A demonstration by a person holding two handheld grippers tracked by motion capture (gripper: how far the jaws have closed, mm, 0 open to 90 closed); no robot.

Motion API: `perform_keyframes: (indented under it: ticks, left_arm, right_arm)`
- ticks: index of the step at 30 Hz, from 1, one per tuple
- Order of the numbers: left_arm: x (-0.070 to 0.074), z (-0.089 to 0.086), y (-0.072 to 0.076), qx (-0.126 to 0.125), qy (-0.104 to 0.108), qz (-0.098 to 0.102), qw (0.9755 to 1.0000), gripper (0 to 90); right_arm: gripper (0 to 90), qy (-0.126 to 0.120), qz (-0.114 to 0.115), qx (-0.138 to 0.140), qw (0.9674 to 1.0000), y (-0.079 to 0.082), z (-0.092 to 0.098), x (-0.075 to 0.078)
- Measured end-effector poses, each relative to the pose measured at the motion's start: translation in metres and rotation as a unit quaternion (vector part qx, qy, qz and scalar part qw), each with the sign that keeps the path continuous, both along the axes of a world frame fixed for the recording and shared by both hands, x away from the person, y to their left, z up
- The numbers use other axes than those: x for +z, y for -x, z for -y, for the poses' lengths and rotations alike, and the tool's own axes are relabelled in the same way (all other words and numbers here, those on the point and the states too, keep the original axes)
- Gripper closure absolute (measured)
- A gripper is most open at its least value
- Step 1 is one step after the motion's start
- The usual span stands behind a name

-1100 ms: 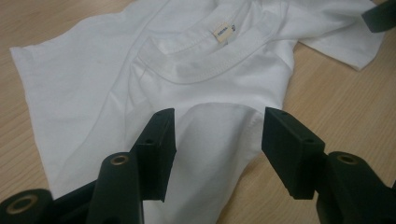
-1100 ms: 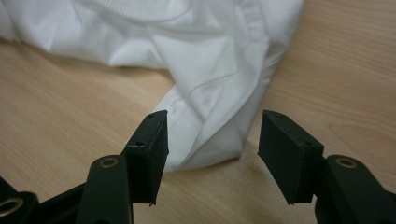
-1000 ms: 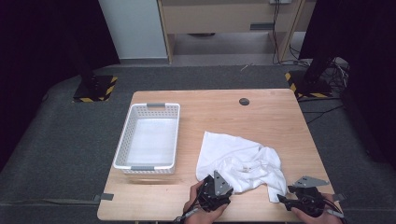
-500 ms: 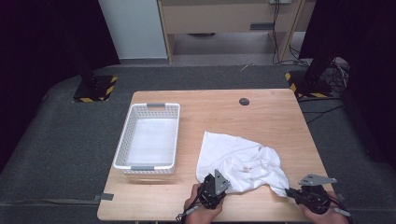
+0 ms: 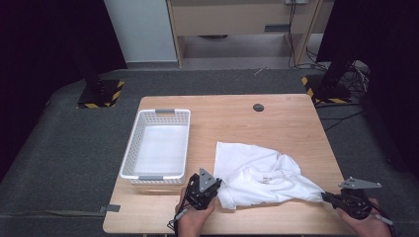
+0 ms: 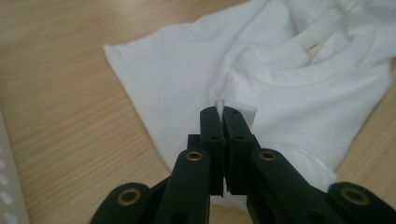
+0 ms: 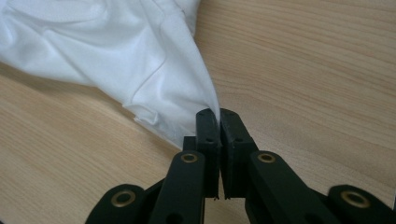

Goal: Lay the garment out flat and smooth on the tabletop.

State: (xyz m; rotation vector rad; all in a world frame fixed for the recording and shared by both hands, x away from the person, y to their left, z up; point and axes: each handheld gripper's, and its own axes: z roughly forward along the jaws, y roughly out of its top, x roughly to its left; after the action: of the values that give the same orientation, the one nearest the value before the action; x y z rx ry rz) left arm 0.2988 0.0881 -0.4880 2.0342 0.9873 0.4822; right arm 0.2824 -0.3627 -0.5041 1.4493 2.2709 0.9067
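A crumpled white T-shirt (image 5: 257,173) lies on the wooden table (image 5: 286,123), near its front edge. My left gripper (image 5: 217,186) is at the shirt's front left corner, shut on a pinch of the white cloth (image 6: 219,103); the shirt (image 6: 280,70) spreads out beyond the jaws. My right gripper (image 5: 327,197) is at the front right, shut on the shirt's stretched corner (image 7: 205,95). The cloth between the two grips is pulled taut along the front edge. Both pairs of jaws have closed on the cloth within the last second.
A white plastic basket (image 5: 129,153), with nothing inside, stands on the left half of the table. A small dark round cap (image 5: 258,107) sits near the far edge. Grey carpet surrounds the table, with black stands and cables behind.
Both grippers closed on the shirt and pulled apart. The right one drew its corner out to the right, stretching the cloth; the left shifted slightly toward the front left.
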Motion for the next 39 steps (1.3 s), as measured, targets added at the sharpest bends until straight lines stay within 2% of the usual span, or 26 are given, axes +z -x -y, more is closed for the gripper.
perform_keyframes:
  ticks: [3,5,10,12,14,16,20,23,26,27,28,29,34,36,39]
  left_arm:
    - [-0.010,-0.004,-0.006,0.015,-0.024,-0.015,0.9995,87.7]
    - [-0.014,-0.008,-0.008,0.022,-0.025,-0.024,0.9991,86.2]
    - [-0.012,-0.009,-0.006,0.020,-0.030,-0.022,0.9991,88.1]
    - [-0.012,-0.009,-0.006,0.020,-0.034,-0.021,0.9990,88.4]
    - [-0.012,-0.010,-0.006,0.023,-0.031,-0.024,0.9990,87.7]
    - [-0.008,-0.012,-0.004,0.031,-0.020,-0.022,0.9991,81.7]
    - [0.005,-0.007,0.002,0.023,-0.012,0.001,0.9997,71.8]
    - [0.012,-0.001,0.007,0.013,-0.017,0.020,0.9996,65.7]
    - [0.017,0.002,0.009,0.004,-0.001,0.029,0.9996,58.9]
    - [0.017,0.002,0.009,0.004,-0.001,0.029,0.9996,57.8]
    - [0.018,0.003,0.009,-0.004,0.005,0.029,0.9996,57.8]
    - [0.017,0.005,0.007,-0.010,0.012,0.027,0.9995,53.5]
    - [0.007,0.012,-0.004,-0.028,0.025,0.010,0.9992,42.5]
    - [0.004,0.016,-0.009,-0.040,0.026,0.006,0.9989,42.2]
    - [0.000,0.024,-0.018,-0.051,0.018,0.007,0.9985,47.8]
  right_arm:
    - [80.4,0.008,0.003,-0.008,0.9999,-0.001,0.001,-0.004]
    - [79.4,0.010,0.002,-0.008,0.9999,-0.001,0.001,-0.005]
    - [82.2,0.011,0.003,-0.013,0.9999,-0.002,0.007,-0.006]
    - [82.2,0.015,0.011,-0.017,0.9997,-0.002,0.010,-0.006]
    - [80.5,0.018,0.018,-0.025,0.9994,-0.003,0.013,-0.006]
    - [78.3,0.016,0.020,-0.031,0.9992,-0.002,0.016,-0.005]
    - [70.9,0.006,0.033,-0.032,0.9989,-0.001,0.016,-0.002]
    - [63.2,0.004,0.043,-0.024,0.9988,-0.001,0.011,0.000]
    - [55.1,-0.004,0.055,-0.015,0.9984,-0.001,0.006,0.003]
    - [55.1,-0.004,0.055,-0.015,0.9984,-0.001,0.006,0.003]
    - [50.4,-0.009,0.059,-0.013,0.9981,-0.001,0.005,0.004]
    - [42.1,-0.024,0.067,-0.007,0.9974,-0.003,0.002,0.005]
    - [31.5,-0.020,0.078,0.025,0.9965,-0.009,-0.012,0.005]
    - [31.8,-0.020,0.086,0.044,0.9951,-0.012,-0.020,0.006]
    - [42.7,-0.025,0.100,0.075,0.9919,-0.019,-0.034,0.009]
